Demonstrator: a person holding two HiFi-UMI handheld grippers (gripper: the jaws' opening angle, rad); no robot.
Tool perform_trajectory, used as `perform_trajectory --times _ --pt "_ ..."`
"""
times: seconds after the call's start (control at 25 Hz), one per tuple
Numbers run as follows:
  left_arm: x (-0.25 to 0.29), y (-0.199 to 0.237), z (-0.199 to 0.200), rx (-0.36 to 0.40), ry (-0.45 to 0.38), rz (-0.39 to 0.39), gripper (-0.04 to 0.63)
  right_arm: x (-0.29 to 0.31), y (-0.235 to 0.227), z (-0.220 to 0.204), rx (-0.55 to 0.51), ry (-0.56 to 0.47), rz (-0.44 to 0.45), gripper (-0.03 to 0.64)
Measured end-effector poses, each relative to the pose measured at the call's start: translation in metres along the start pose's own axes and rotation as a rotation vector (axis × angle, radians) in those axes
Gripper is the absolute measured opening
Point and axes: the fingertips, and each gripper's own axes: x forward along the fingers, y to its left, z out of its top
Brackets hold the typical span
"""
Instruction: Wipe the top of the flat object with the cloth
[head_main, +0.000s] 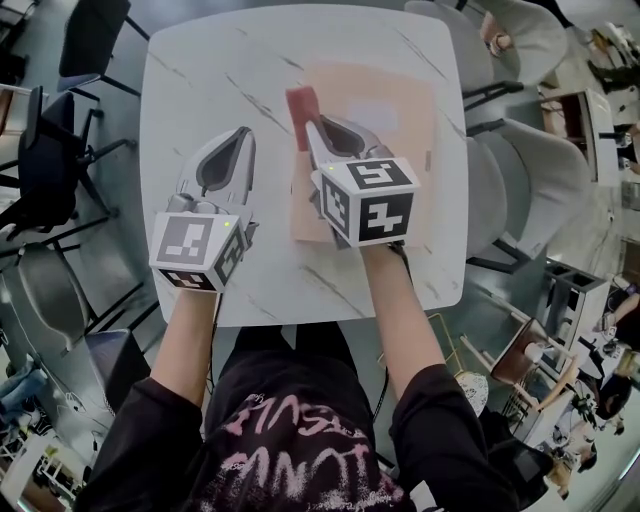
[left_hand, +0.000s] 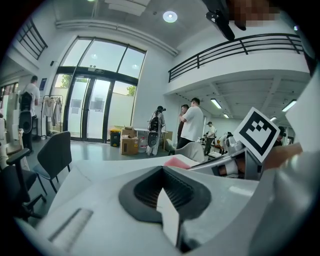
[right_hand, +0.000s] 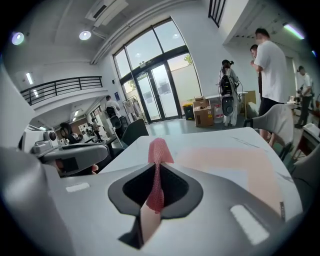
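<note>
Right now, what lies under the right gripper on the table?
The peach flat object lies under the right gripper, on the white table. Its fingers clamp the red cloth. The part of the object directly beneath the gripper is covered.

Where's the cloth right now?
In the head view, the red cloth is pinched in the right gripper. It sticks out past the tips over the left edge of the peach flat object, near the middle of the table.
</note>
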Motion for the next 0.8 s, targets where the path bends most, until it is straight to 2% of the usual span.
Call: perform_trajectory --times 0.16,0.44,0.8 --pt "0.001 0.0 -0.002 -0.002 0.001 -0.001 0.0 0.004 -0.007 -0.009 -0.004 0.048 -0.011 0.046" --pt "0.004 0.0 -0.004 0.001 0.007 0.01 0.0 0.001 -0.035 -0.021 0.021 0.126 -0.083 0.046" --pt "0.011 -0.006 -0.005 0.001 0.007 -0.011 0.0 -0.028 -0.094 -0.031 0.084 0.137 -0.204 0.046"
